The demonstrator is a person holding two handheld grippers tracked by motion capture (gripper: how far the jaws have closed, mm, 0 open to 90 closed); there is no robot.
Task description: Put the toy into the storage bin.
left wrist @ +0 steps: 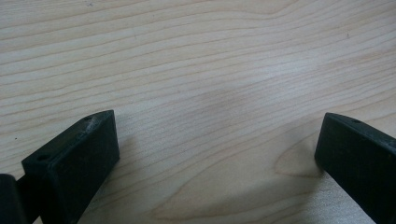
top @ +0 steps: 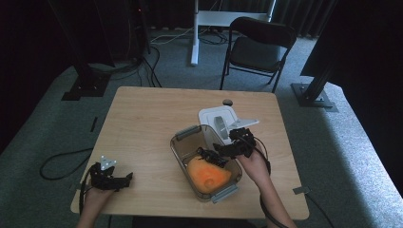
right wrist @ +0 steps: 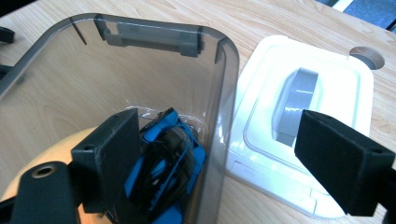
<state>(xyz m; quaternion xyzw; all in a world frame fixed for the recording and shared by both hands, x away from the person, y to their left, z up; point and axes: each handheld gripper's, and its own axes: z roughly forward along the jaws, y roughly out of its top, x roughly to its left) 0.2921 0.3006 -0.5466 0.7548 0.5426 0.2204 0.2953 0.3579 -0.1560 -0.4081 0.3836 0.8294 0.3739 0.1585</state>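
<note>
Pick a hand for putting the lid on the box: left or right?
Right, probably. The right gripper is open over the box, with the lid just beside it. The left gripper is open over bare table, well away.

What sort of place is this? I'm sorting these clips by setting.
Probably a lab or recording studio, not a home: dark curtains hang behind, cables trail over grey carpet, black stand feet flank the lone wooden table, and a folding chair stands behind it.
</note>
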